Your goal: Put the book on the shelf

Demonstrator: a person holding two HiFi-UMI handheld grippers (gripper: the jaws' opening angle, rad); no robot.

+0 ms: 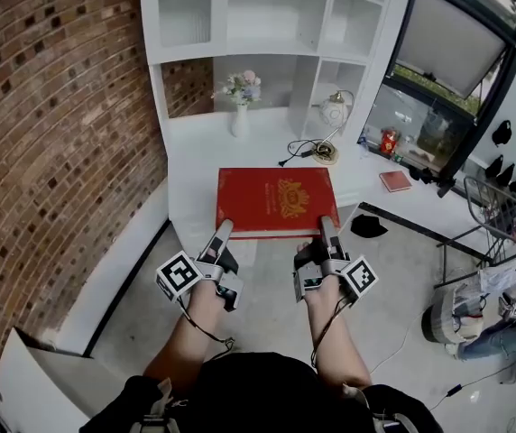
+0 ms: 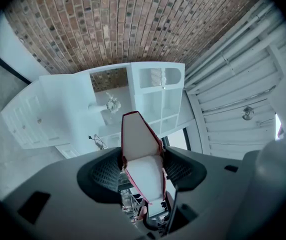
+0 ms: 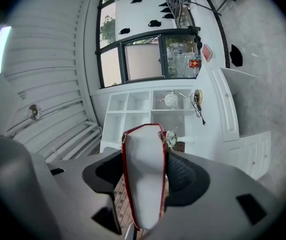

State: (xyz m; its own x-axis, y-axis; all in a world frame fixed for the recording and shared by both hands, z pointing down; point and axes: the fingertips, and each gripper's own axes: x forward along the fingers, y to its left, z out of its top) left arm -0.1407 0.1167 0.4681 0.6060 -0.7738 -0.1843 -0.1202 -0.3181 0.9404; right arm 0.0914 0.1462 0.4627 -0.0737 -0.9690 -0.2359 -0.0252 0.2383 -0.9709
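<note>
Before a white shelf (image 1: 267,25) beside a brick wall (image 1: 50,152), the red book (image 1: 277,199) was held level at the head view's centre, its near edge clamped by both the left gripper (image 1: 223,233) and the right gripper (image 1: 328,231).

A flower vase (image 1: 240,120) stands left of a round white lamp (image 1: 334,111), near a brick wall (image 1: 50,152).
</note>
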